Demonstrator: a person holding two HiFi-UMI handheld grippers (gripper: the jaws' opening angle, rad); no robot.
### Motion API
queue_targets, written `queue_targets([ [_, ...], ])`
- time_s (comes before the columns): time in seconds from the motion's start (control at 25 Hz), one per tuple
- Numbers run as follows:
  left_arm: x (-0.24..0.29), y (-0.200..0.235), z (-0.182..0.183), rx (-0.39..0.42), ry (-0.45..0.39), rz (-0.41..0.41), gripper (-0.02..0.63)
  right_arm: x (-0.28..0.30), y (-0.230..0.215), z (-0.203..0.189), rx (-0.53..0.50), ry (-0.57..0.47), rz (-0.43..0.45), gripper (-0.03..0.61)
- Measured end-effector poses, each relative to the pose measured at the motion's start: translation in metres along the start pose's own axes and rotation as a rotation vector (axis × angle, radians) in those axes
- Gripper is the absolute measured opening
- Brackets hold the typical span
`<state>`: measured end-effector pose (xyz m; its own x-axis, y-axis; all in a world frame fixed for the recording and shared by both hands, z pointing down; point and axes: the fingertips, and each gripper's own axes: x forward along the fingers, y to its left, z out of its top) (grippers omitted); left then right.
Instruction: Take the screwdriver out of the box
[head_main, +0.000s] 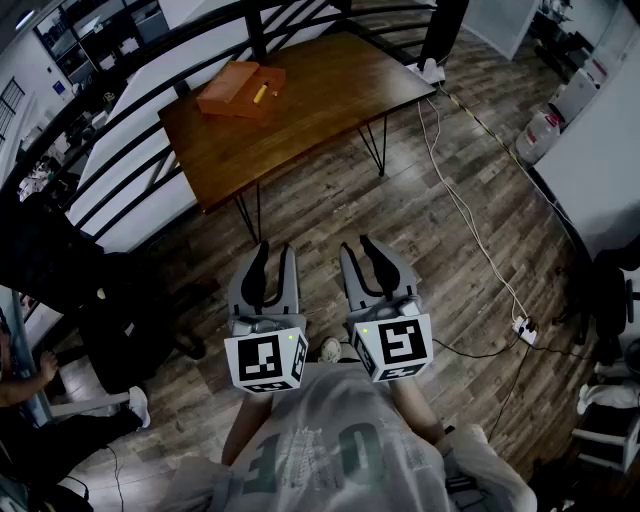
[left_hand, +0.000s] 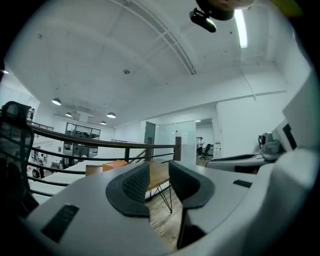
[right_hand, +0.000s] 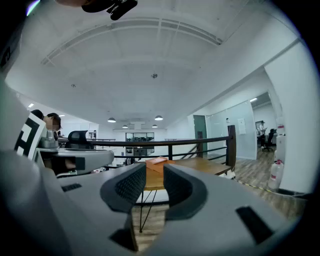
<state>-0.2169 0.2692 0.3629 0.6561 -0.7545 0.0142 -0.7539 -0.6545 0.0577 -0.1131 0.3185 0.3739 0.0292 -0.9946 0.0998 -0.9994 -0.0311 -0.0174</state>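
- Currently, in the head view, the task looks to be at its approach step, and nothing has been touched. The left gripper (head_main: 276, 250) and right gripper (head_main: 357, 245) are held side by side at 6 o'clock, close to the person's body, over the wood-plank floor (head_main: 400, 230).
- The orange box (head_main: 235, 92) lies open at 11 o'clock on a brown wooden surface (head_main: 310, 120), well apart from both grippers. The yellow-handled screwdriver (head_main: 260, 93) rests in it.
- A dark railing (head_main: 130, 170) runs behind the surface from 9 to 12 o'clock. A white cable (head_main: 470, 230) trails across the floor toward 4 o'clock.
- In the left gripper view, the fingers (left_hand: 134, 184) are released, with a narrow gap and nothing between them. The box shows far off at 9 o'clock of that gap.
- In the right gripper view, the fingers (right_hand: 182, 186) are likewise released and empty. The box sits straight ahead beyond the gap, in a bright white office with ceiling lamps.
- The next move, as I judge it, calls for walking up to the surface and reaching one gripper down into the box.
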Motion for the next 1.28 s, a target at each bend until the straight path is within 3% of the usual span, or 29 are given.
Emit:
queue_targets([
  [0.48,0.011,-0.009,-0.003,-0.002,-0.007,-0.002,0.129,0.001,-0.019,-0.003,-0.005,-0.009,-0.003,0.116],
  [0.68,0.011,-0.007,0.001,0.0,-0.014,0.016,0.129,0.007,-0.03,-0.007,0.099,-0.007,-0.013,0.096],
  [1.04,0.015,0.035,-0.003,-0.019,-0.014,0.112,0.129,0.023,-0.033,-0.018,0.116,0.012,0.005,0.097],
  [1.28,0.048,0.044,-0.002,0.004,-0.016,0.117,0.129,0.041,-0.055,-0.023,0.145,0.012,-0.022,0.097],
])
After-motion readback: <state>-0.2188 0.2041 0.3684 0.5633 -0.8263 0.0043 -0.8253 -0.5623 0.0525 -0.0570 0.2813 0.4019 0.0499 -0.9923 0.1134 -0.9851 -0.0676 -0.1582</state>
